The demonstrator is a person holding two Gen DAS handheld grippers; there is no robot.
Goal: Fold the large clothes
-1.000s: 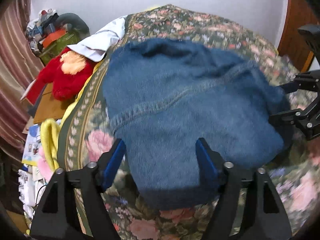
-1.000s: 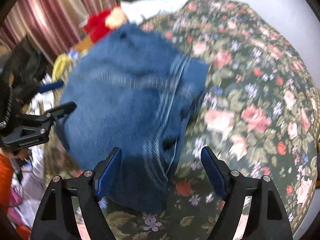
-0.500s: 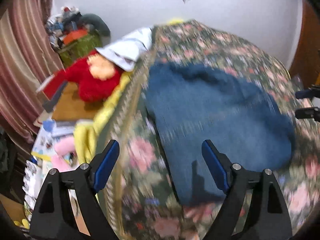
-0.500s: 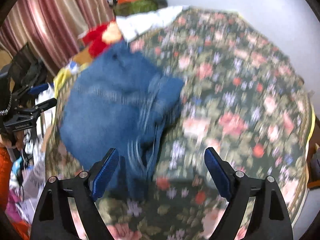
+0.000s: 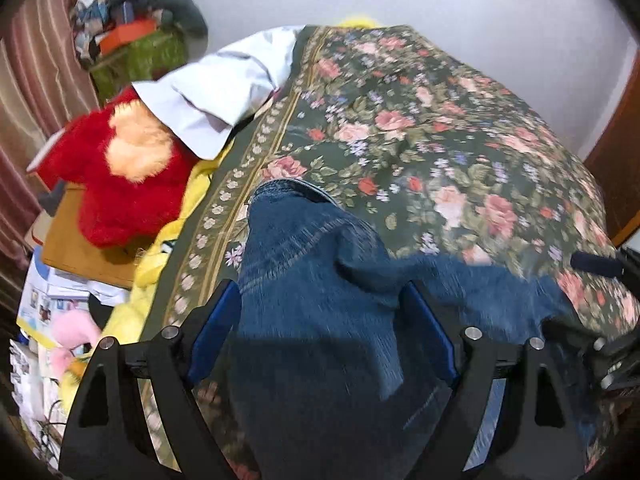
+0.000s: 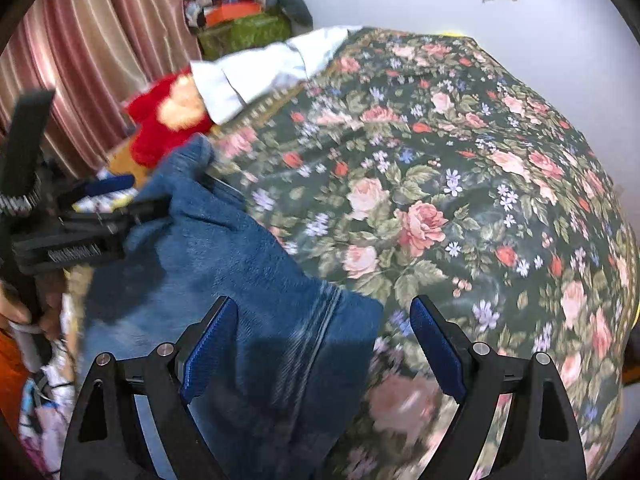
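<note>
Lying bunched along the near left edge of the bed [image 5: 460, 128], the blue denim garment [image 5: 312, 280] fills the lower middle of the left wrist view and the lower left of the right wrist view. At the far left of the left wrist view a red plush toy [image 5: 116, 184] sits beside the bed, partly under a white cloth [image 5: 224, 92] that hangs over the bed's far corner, and a yellow cloth [image 5: 160, 256] lies just below the toy. Right of these, the left hand-held gripper [image 5: 320, 332] has just been opening its jaws and holds them wide; the denim lies between the blue pads [image 5: 216, 328], and no pad visibly presses on it. The floral bedspread covers the rest of the bed toward the right. In the right wrist view a striped pink curtain [image 6: 88, 60] hangs at the upper left, above the blurred left hand-held gripper beside the garment's far end. Lower in the frame, the right hand-held gripper [image 6: 320, 344] has likewise just been opening and stands wide, its left pad [image 6: 208, 348] over the denim's seamed edge, its right pad over bare bedspread.
</note>
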